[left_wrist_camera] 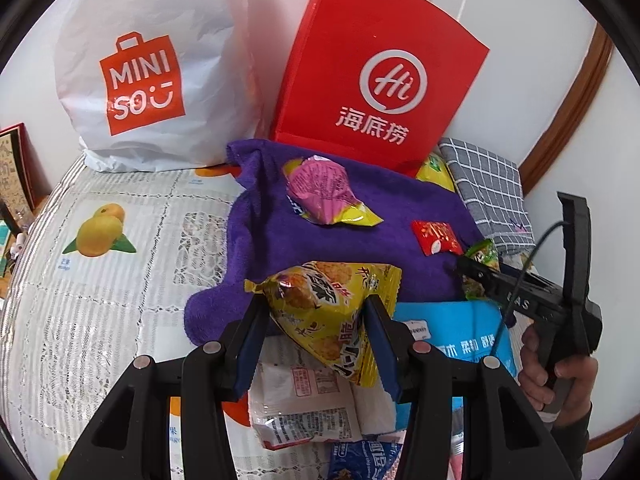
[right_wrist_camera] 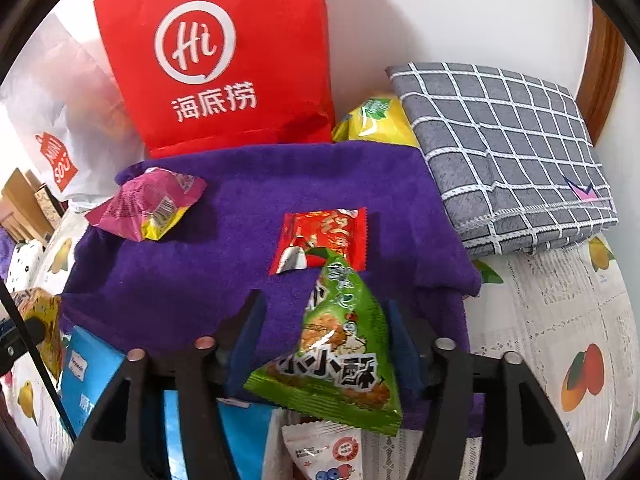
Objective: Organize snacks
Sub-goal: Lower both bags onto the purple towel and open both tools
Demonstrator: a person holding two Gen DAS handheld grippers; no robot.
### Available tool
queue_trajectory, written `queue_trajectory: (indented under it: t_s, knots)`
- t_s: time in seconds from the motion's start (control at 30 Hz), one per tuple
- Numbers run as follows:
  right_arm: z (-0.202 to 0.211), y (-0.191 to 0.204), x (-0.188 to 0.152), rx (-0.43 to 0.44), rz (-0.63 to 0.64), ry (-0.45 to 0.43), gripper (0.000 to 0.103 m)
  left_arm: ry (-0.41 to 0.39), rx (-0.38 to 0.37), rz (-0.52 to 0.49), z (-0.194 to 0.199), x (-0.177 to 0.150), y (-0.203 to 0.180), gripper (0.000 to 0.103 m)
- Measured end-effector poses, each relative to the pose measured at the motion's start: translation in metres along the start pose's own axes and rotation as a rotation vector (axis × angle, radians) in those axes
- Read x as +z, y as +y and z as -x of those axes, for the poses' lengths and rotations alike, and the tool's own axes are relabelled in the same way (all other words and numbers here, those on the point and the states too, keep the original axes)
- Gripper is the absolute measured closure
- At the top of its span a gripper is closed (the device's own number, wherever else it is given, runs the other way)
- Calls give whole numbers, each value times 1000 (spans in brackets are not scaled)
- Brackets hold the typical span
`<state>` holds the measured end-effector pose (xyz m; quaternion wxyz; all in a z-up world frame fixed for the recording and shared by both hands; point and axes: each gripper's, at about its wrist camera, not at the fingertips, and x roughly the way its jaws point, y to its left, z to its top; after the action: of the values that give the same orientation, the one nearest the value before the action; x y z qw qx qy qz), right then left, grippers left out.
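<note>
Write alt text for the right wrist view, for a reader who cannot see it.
The right gripper stands open around a green triangular snack packet, its pads clear of it, above a purple towel. On the towel lie a red sachet and a pink packet; behind stand a red paper bag and folded grey checked cloth.

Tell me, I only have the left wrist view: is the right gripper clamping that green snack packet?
Observer: No. The right gripper has its fingers standing apart from the green snack packet; on one side a clear gap shows.
Operator: Where does the packet lie?
Observer: Mostly on the purple towel, between the fingers.
Operator: Is it touching another snack?
Observer: Its top tip overlaps the red sachet.
</note>
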<state>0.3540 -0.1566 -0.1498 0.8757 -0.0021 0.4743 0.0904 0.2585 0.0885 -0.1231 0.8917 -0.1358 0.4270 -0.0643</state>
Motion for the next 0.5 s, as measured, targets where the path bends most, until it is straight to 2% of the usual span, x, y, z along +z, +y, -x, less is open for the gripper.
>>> queue_trajectory:
  t_s: [0.13,0.3,0.5]
  knots:
    - [3,2,-1,10,10,-3,31,20,14,25,-4,6,2,56]
    - [16,-4,-1,6,-4,-21,30,15,62,6,-8,21,-8,56]
    - [39,-12,-7,-1,0,-60,27,29,86,24,-22,37,-10,56]
